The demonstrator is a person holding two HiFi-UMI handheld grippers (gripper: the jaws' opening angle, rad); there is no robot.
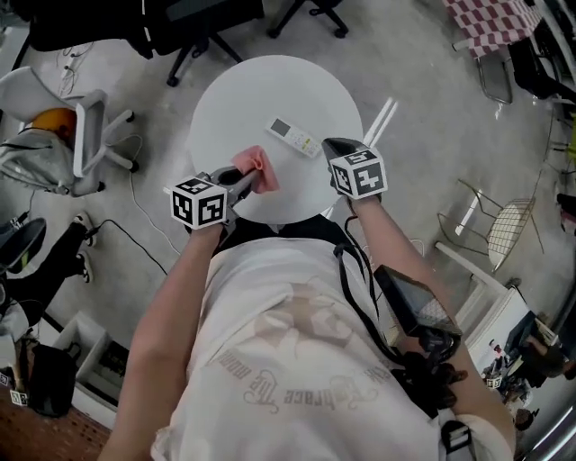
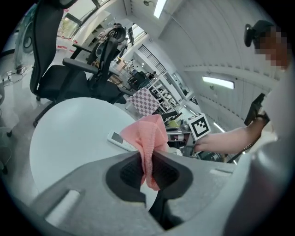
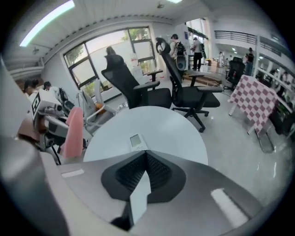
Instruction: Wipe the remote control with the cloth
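A white remote control (image 1: 293, 137) lies flat on the round white table (image 1: 234, 99), right of its middle. My left gripper (image 1: 245, 176) is shut on a pink cloth (image 1: 256, 168) and holds it over the table's near edge. In the left gripper view the cloth (image 2: 150, 136) stands up from between the pads, with the remote (image 2: 120, 141) on the table behind it. My right gripper (image 1: 335, 144) hovers at the table's near right edge, shut with nothing in it. In the right gripper view its jaws (image 3: 145, 154) meet just short of the remote (image 3: 136, 141).
Black office chairs (image 1: 207, 27) stand beyond the table, and a white chair (image 1: 85, 135) at the left. A checkered table (image 1: 495, 22) is at the far right and a wire chair (image 1: 504, 225) at the right. A cable (image 1: 135, 239) runs over the floor.
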